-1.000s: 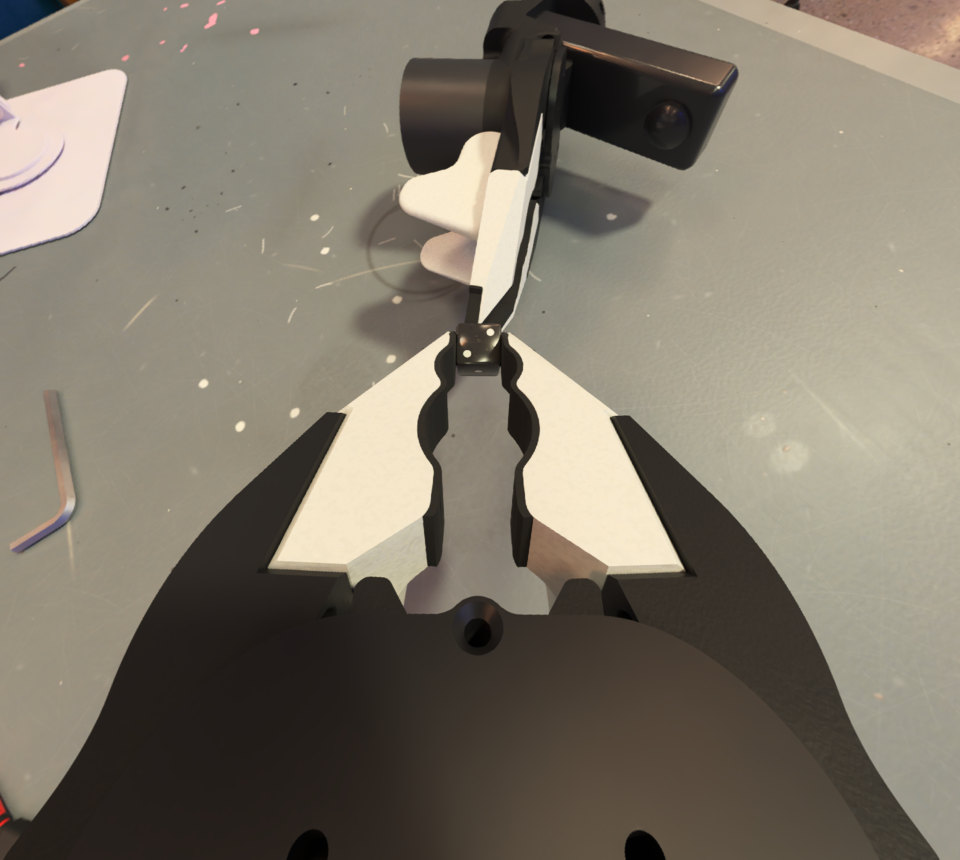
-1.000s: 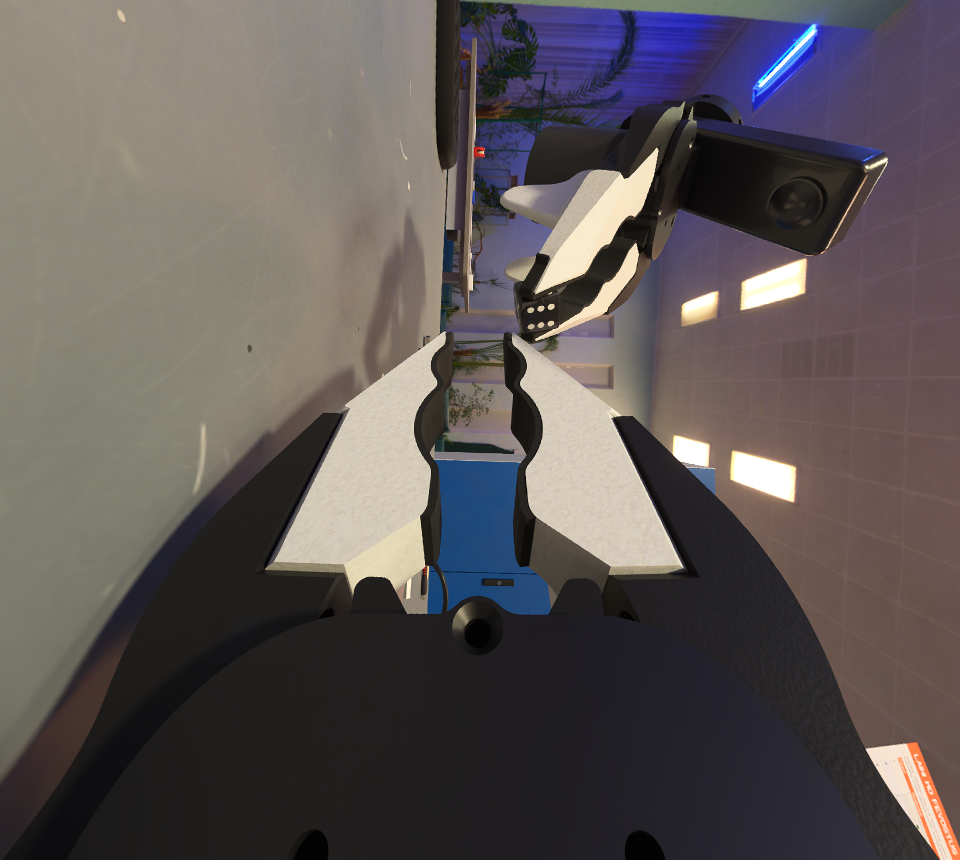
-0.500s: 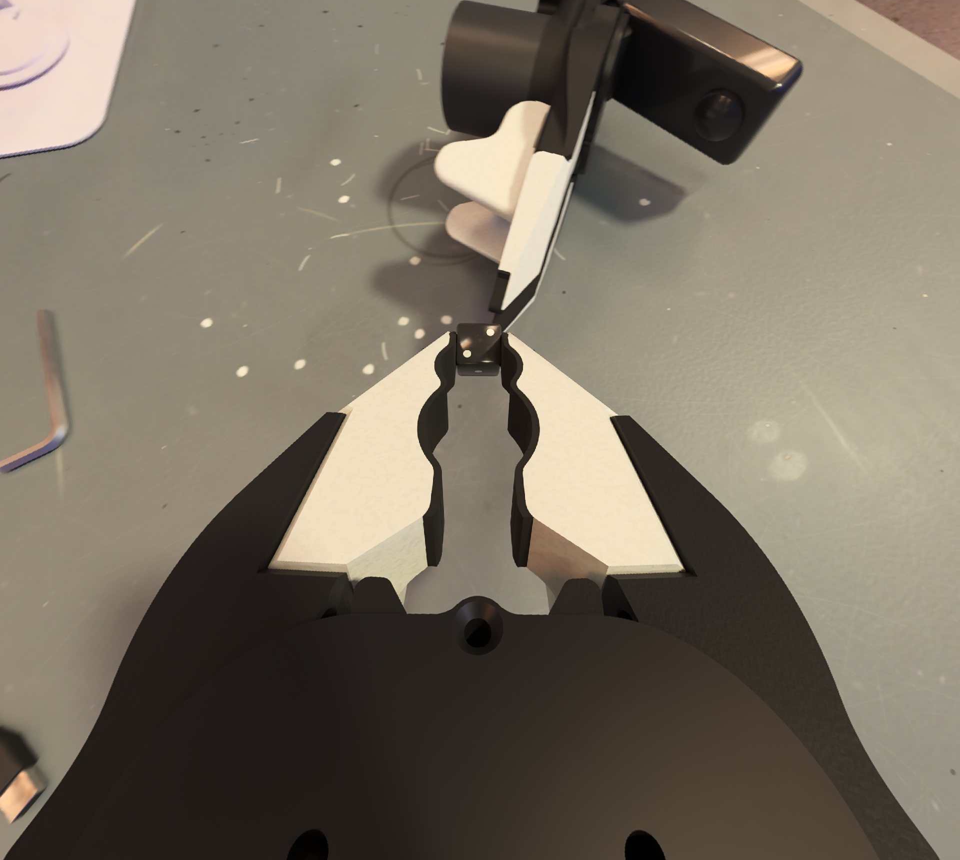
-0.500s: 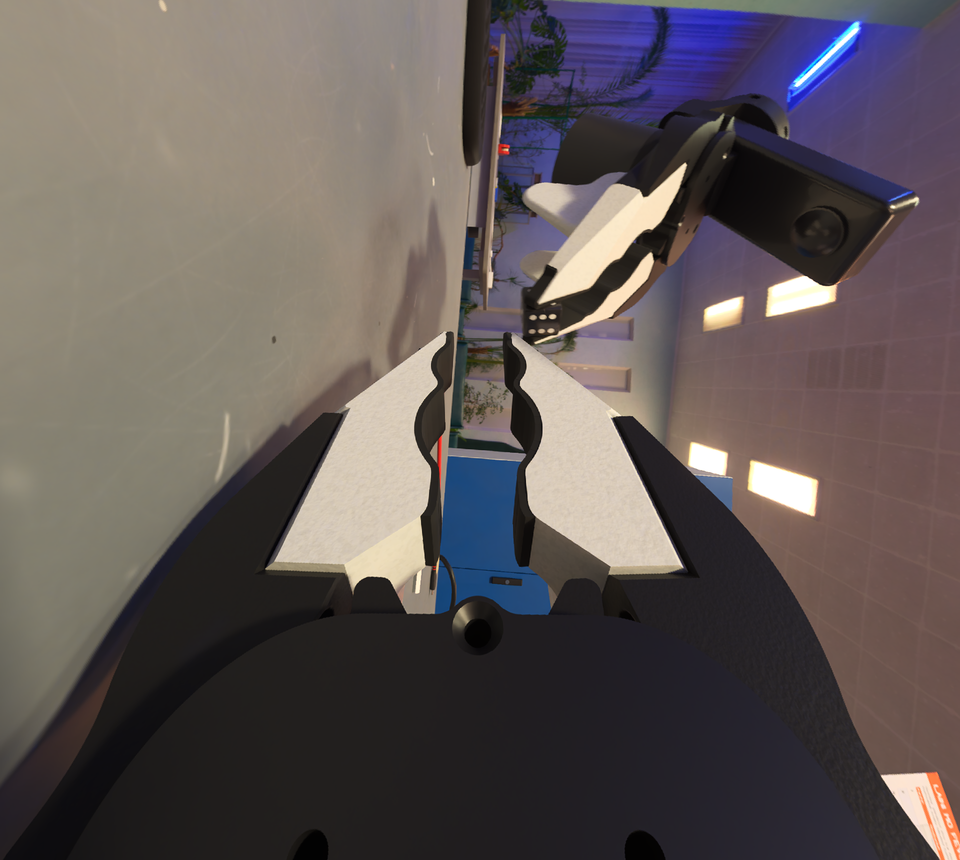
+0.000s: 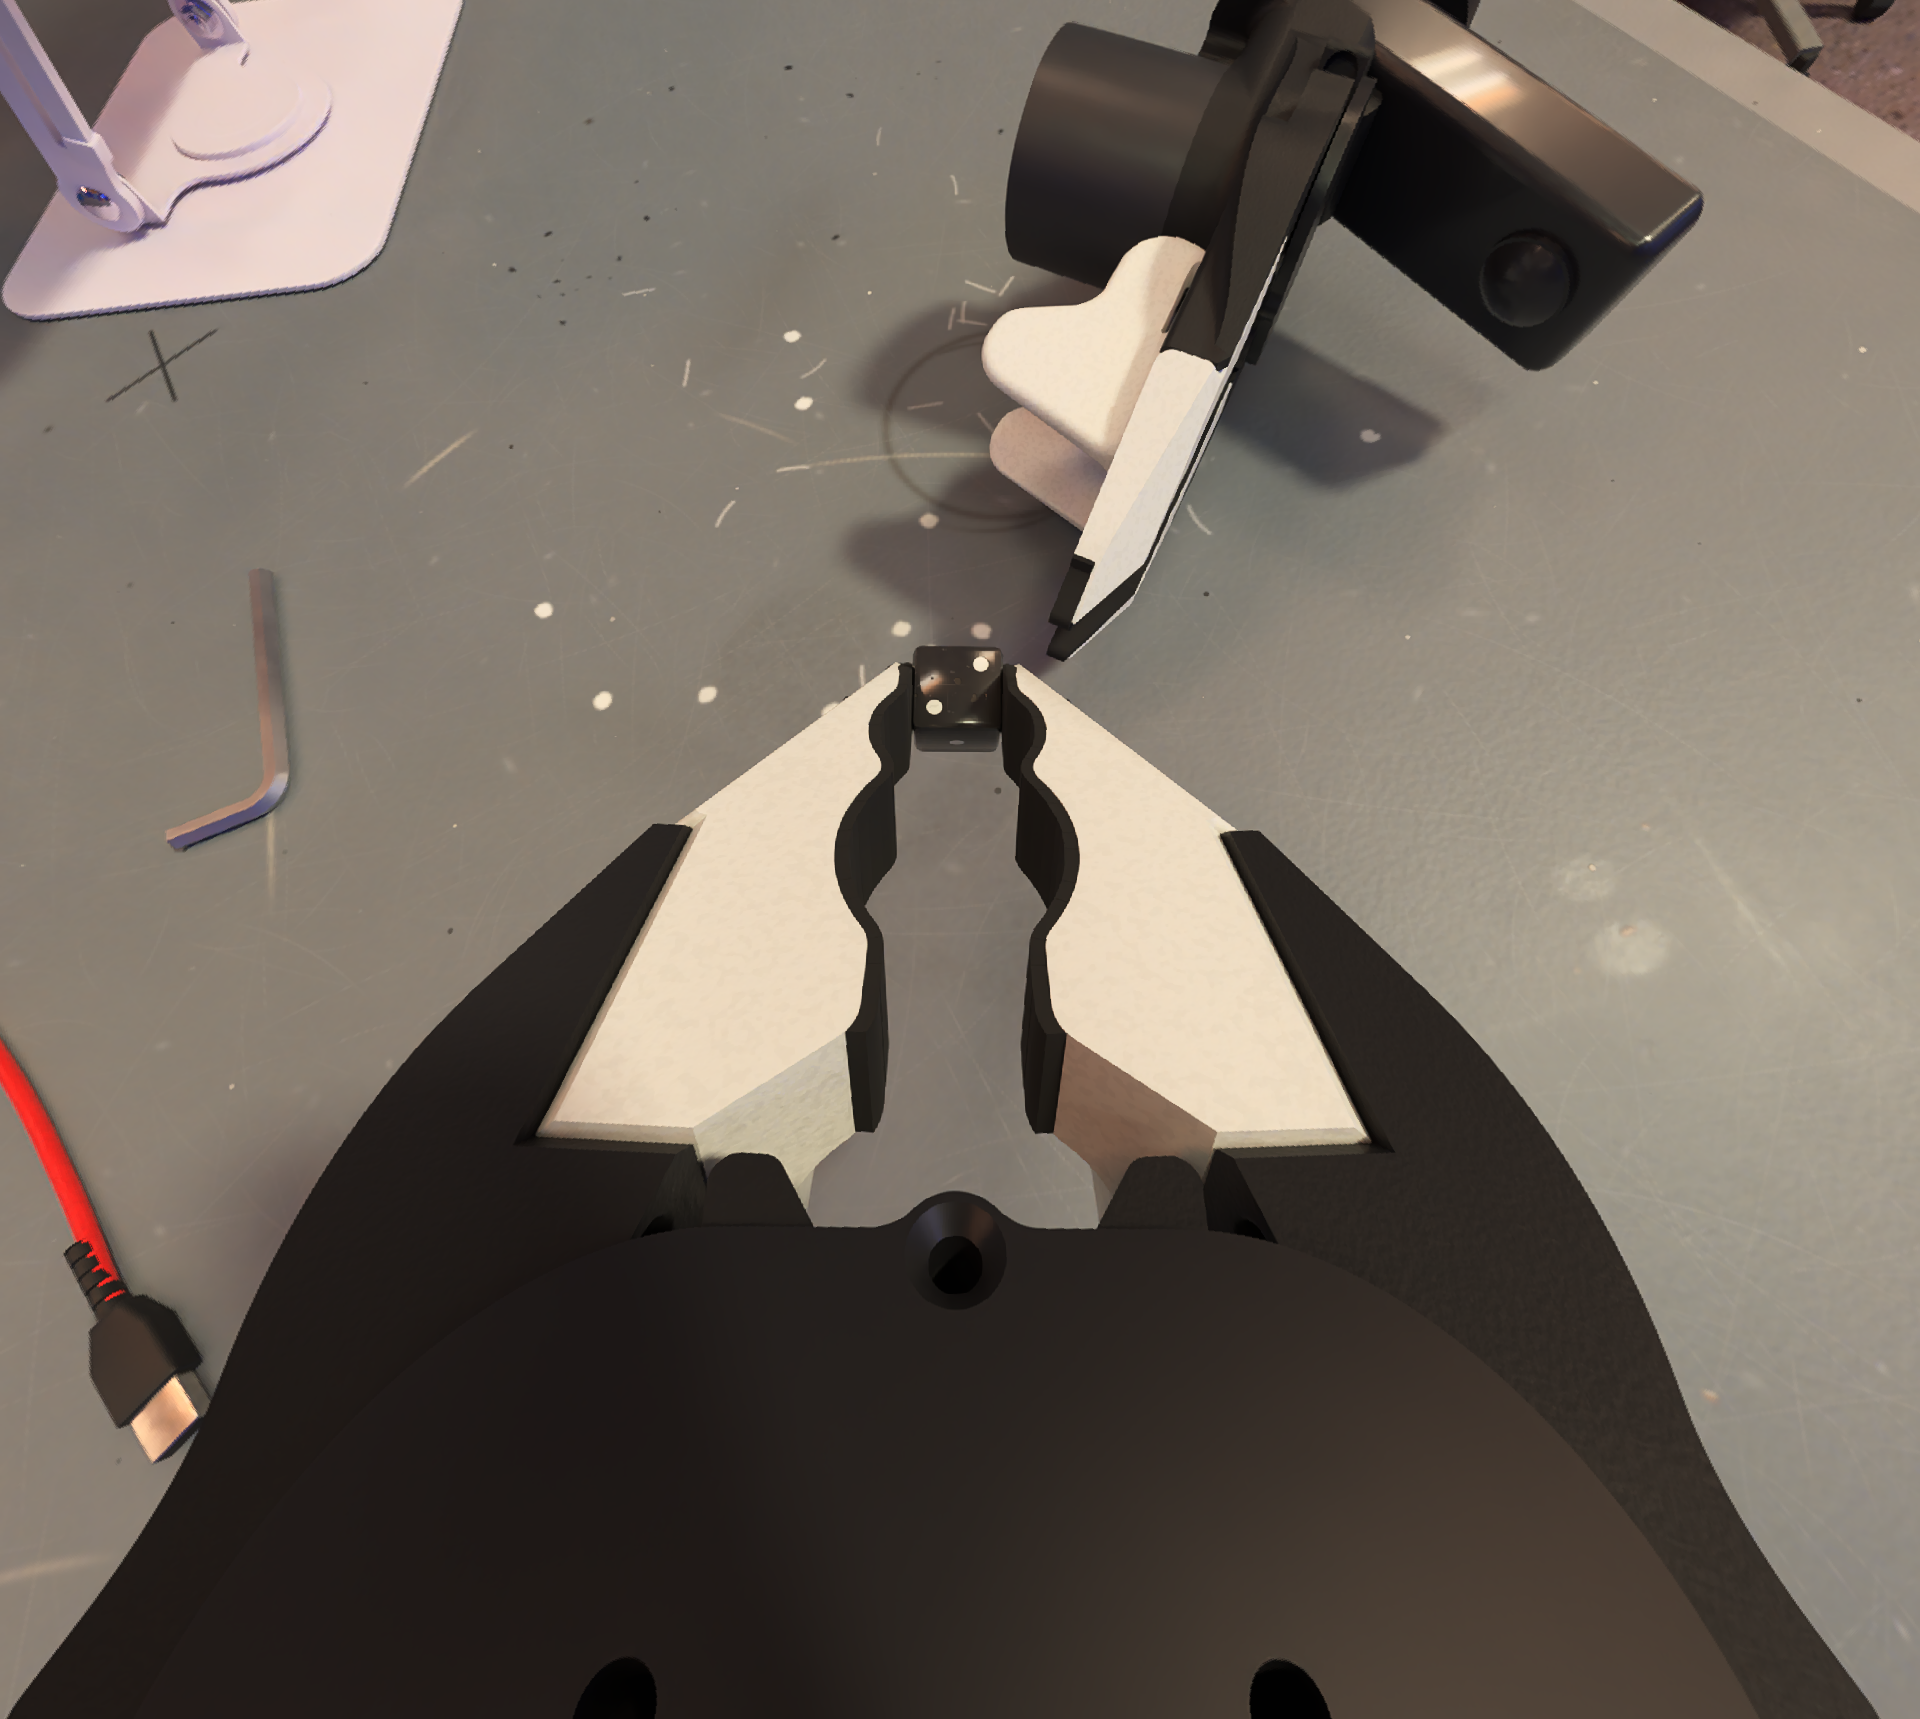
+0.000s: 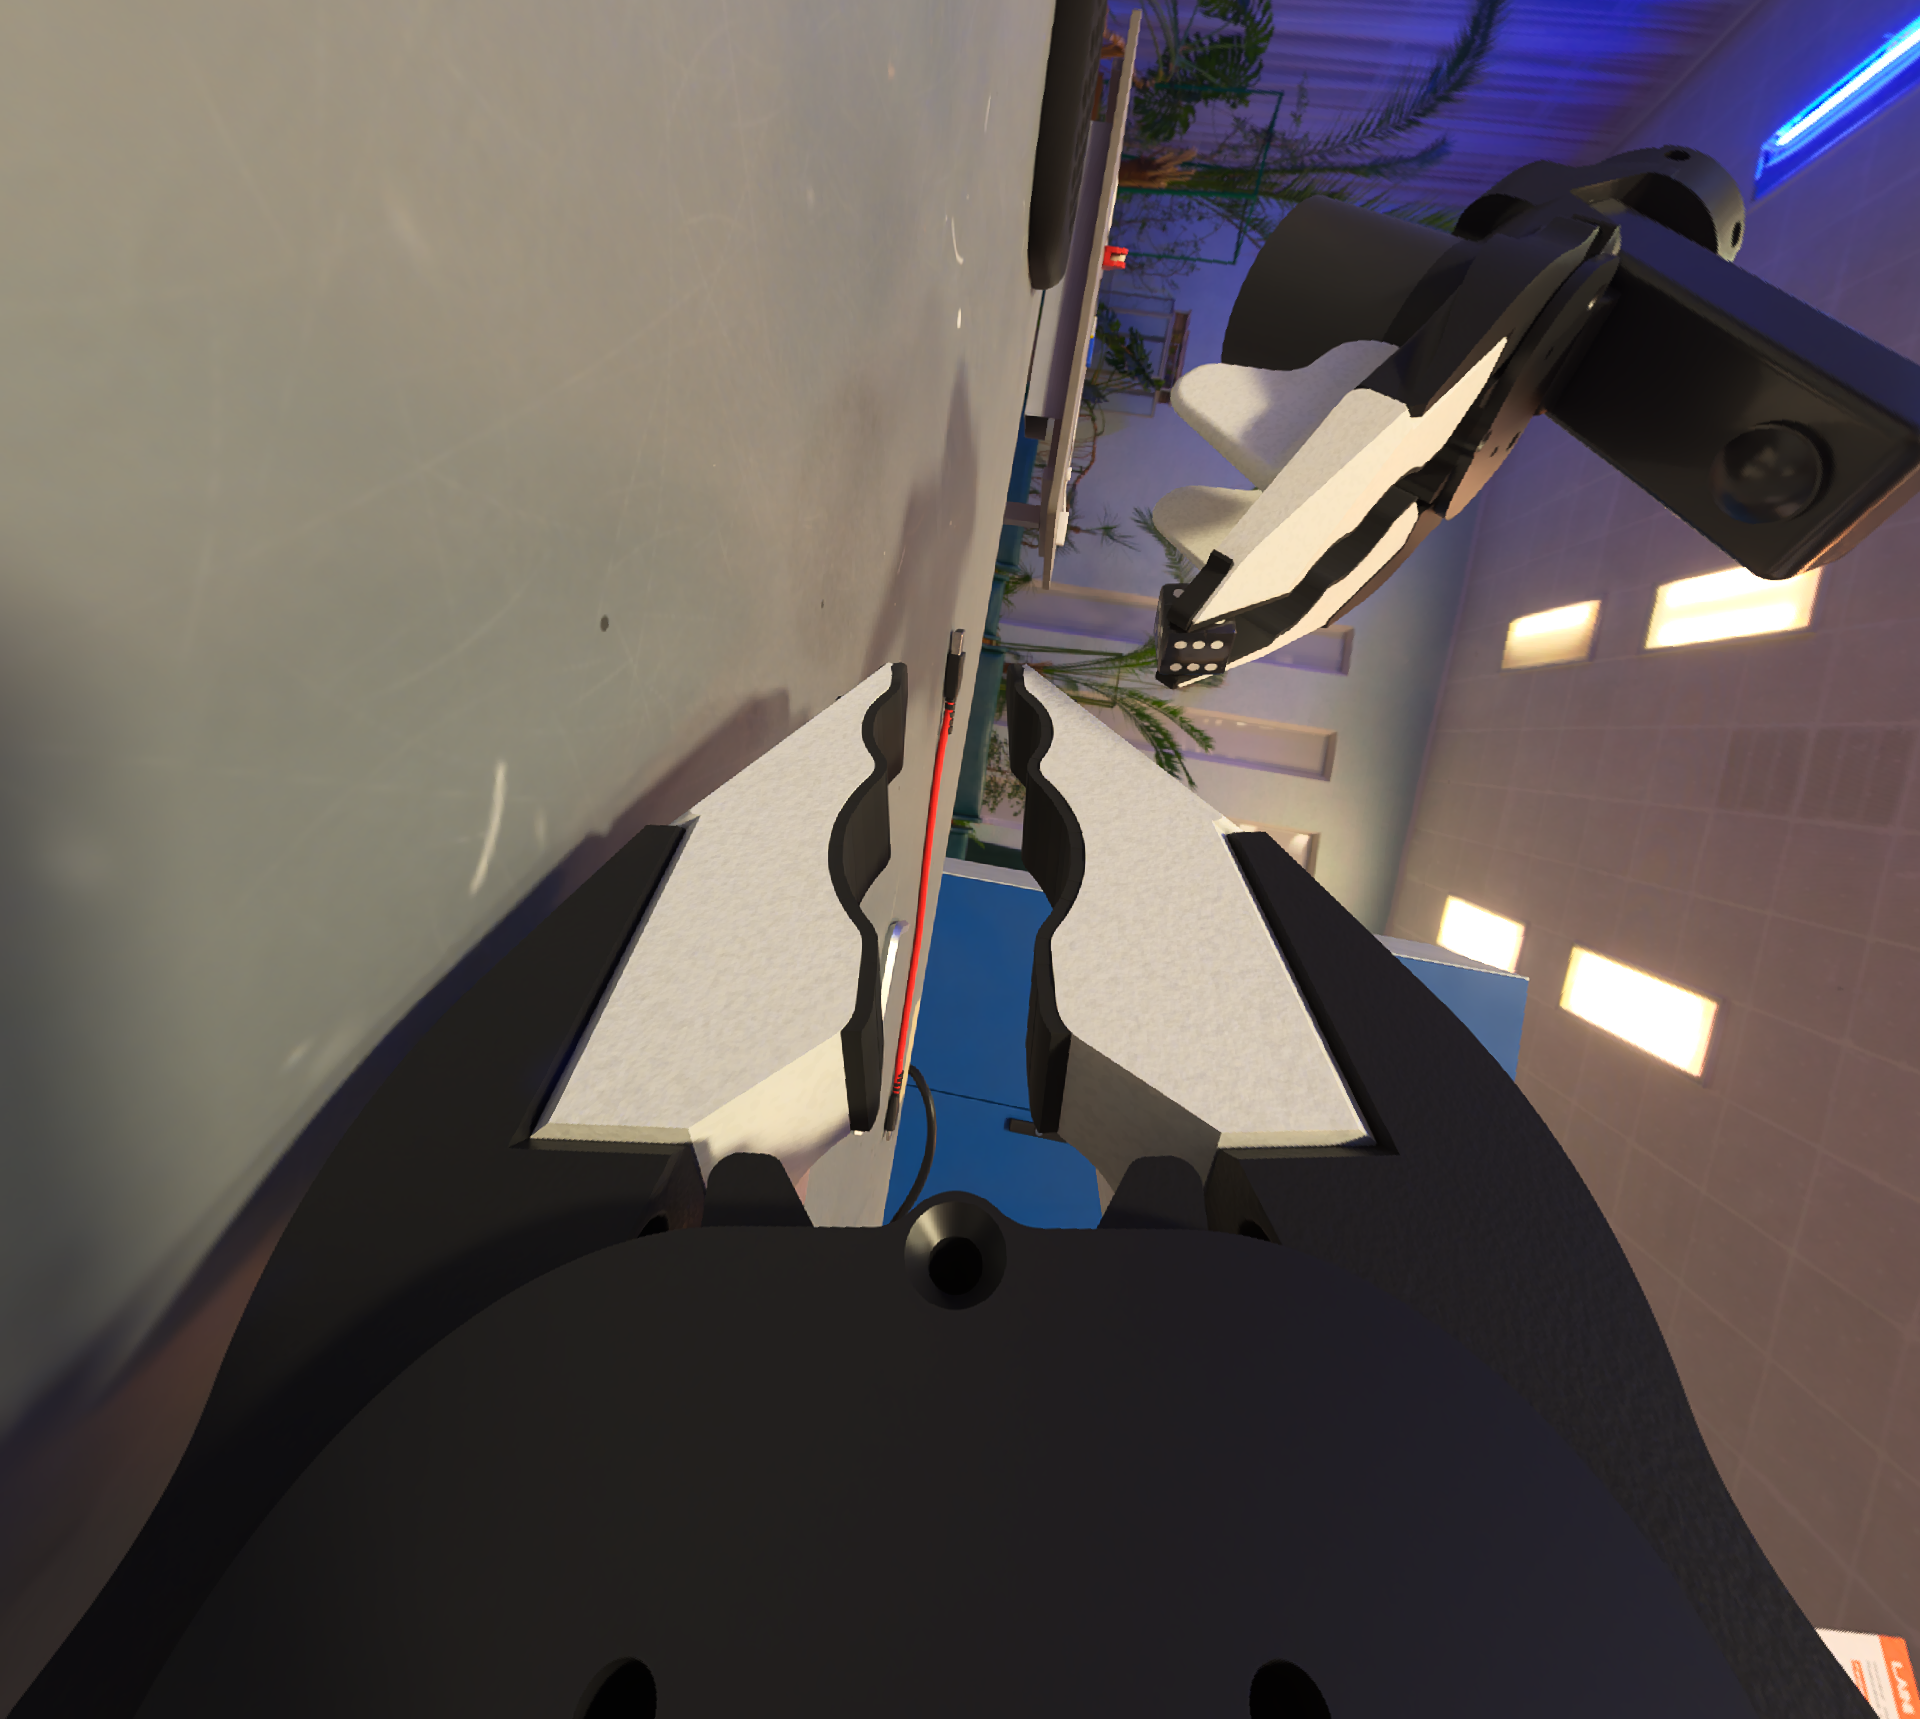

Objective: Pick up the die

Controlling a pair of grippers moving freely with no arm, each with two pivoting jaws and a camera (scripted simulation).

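The left hand-held gripper (image 5: 957, 693) holds the black die (image 5: 957, 699) clamped between its fingertips, clear above the counter (image 5: 1558, 786). Since a second ago it has risen further. The right hand-held gripper (image 6: 957, 682) remains narrow and empty. Judgement: pick-up essentially complete.

Even overhead light, soft shadows on table (image 5: 1558, 838), sharp focus, wide-angle edge bending
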